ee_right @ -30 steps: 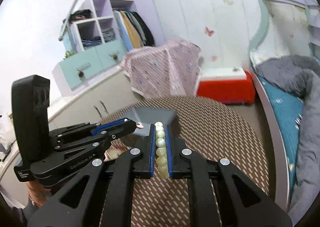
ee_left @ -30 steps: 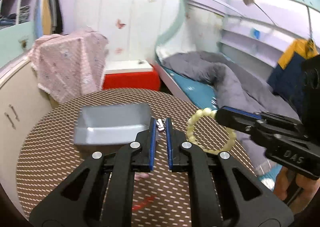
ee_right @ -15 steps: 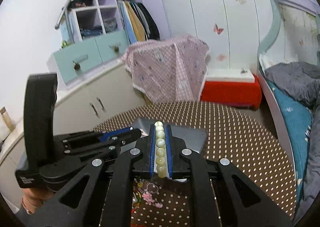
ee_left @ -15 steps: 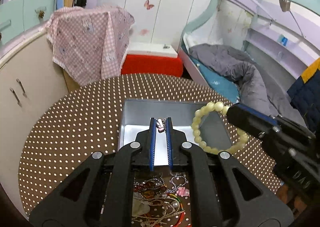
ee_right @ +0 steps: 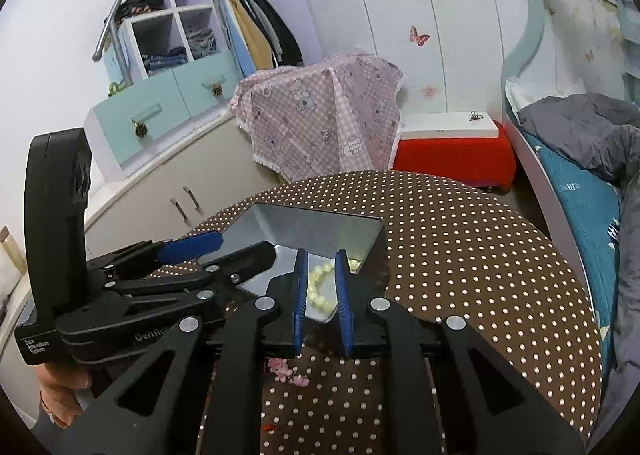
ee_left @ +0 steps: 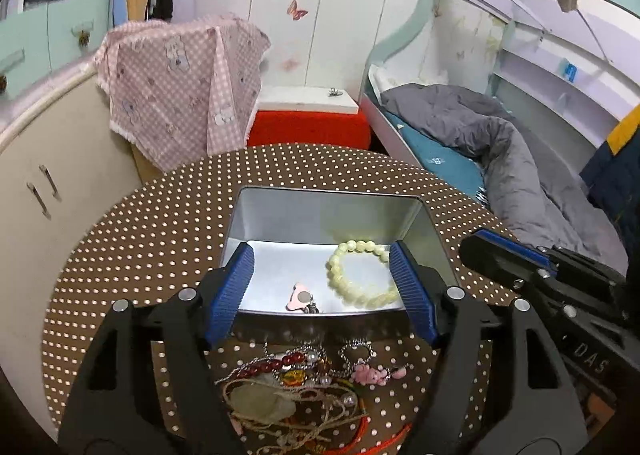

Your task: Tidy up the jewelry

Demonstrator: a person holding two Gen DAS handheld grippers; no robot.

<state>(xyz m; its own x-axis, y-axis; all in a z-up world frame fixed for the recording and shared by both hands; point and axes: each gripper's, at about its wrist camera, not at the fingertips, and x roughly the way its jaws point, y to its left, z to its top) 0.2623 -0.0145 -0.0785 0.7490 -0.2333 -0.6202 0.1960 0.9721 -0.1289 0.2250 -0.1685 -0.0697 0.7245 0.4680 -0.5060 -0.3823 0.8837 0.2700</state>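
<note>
Over the tin: both grippers hang above its near edge, nothing between either pair of fingers.
Left gripper [ee_left: 320,291]: jaws spread wide; 0.5 s ago they pinched a small pink charm, now they hold nothing.
Right gripper [ee_right: 322,303]: jaws parted a little, released; 0.5 s ago the bead bracelet was clamped between them.
Bracelet [ee_left: 362,275]: lies flat on the tin floor, right half, close to the right wall; in the right wrist view it shows through the gap between the fingers [ee_right: 301,303], below and apart from them.
Charm [ee_left: 301,298]: pink, with a round metal centre, resting on the tin floor by the near wall, left of the bracelet, not touching it.
Tin [ee_left: 328,211]: silver, rectangular, open, on the dotted table [ee_left: 120,255].
Change: 2 pieces dropped at about the same time, 1 from each gripper.
Pile [ee_left: 296,395]: tangle of chains, red beads, cord and a pink trinket on the table just in front of the tin, not yet sorted.
Judgement: 2 items stowed, most of the pile left; both grippers free for the next pick.
</note>
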